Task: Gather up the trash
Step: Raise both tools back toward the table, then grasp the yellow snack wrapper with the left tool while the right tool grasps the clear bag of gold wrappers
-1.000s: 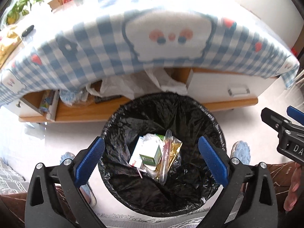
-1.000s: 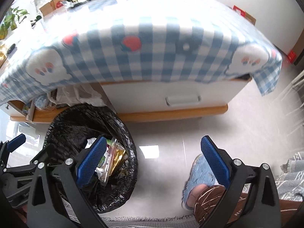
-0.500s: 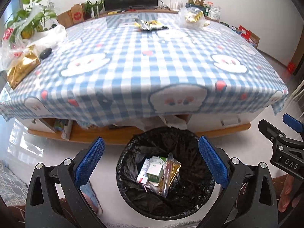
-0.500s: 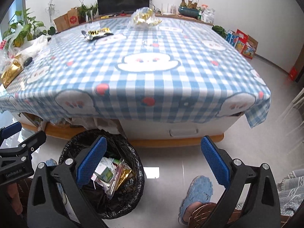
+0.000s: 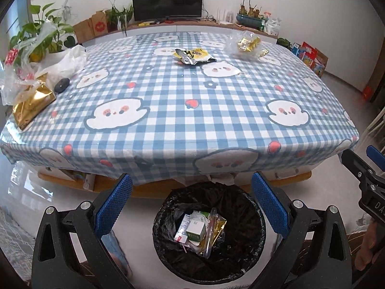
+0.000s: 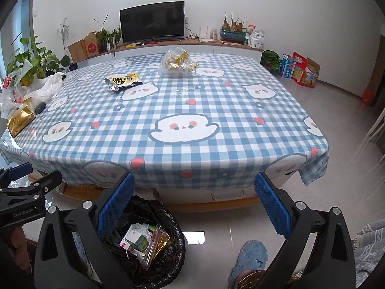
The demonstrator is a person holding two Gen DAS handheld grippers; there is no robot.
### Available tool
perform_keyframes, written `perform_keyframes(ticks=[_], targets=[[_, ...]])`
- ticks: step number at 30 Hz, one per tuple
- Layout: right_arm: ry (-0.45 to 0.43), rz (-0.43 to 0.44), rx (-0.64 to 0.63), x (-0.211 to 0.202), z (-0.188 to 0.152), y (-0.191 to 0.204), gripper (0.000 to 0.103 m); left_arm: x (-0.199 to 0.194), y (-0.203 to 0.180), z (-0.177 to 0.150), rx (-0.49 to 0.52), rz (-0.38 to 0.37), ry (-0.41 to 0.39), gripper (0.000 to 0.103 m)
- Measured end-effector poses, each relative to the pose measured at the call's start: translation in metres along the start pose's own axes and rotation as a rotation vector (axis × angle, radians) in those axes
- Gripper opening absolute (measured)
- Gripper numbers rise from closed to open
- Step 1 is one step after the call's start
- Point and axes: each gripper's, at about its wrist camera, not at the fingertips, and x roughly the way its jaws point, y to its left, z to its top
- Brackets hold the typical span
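Note:
A black-lined trash bin (image 5: pixel 250 200) (image 6: pixel 178 248) stands on the floor in front of the table and holds cartons and wrappers. My left gripper (image 5: pixel 191 201) hangs open above the bin, holding nothing. My right gripper (image 6: pixel 193 203) is open too, to the right of the bin near the table's front edge. On the blue checked tablecloth (image 5: pixel 192 110) (image 6: pixel 192 110) lie a yellow snack wrapper (image 5: pixel 193 56) (image 6: pixel 122 80), a clear bag with gold wrappers (image 5: pixel 247 45) (image 6: pixel 176 62), and a gold bag (image 5: pixel 32 104) (image 6: pixel 20 118) at the left edge.
White plastic bags (image 5: pixel 60 62) and a potted plant (image 5: pixel 41 38) crowd the table's left side beside a small dark object (image 5: pixel 61 84). A TV (image 6: pixel 152 21) stands on the far cabinet. The person's blue slipper (image 6: pixel 250 259) rests on the floor at the right.
Both grippers have risen and tilted up from the bin, so the tabletop and its wrappers have come into view. Both stayed open.

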Motion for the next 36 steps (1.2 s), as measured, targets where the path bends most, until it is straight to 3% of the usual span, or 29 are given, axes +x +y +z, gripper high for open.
perform_keyframes(ticks=[8, 18, 36], targets=[[-0.031, 0.007, -0.026, 0.000, 0.025, 0.010, 0.095, 0.005, 0.005, 0.025, -0.019, 0.005, -0.023, 0.097], [-0.006, 0.018, -0.035, 0.032, 0.053, 0.025, 0.095, 0.013, 0.014, 0.067, -0.052, 0.001, -0.058, 0.097], [-0.009, 0.045, -0.009, 0.082, 0.114, 0.026, 0.095, 0.044, 0.028, 0.120, -0.050, 0.063, -0.070, 0.097]])
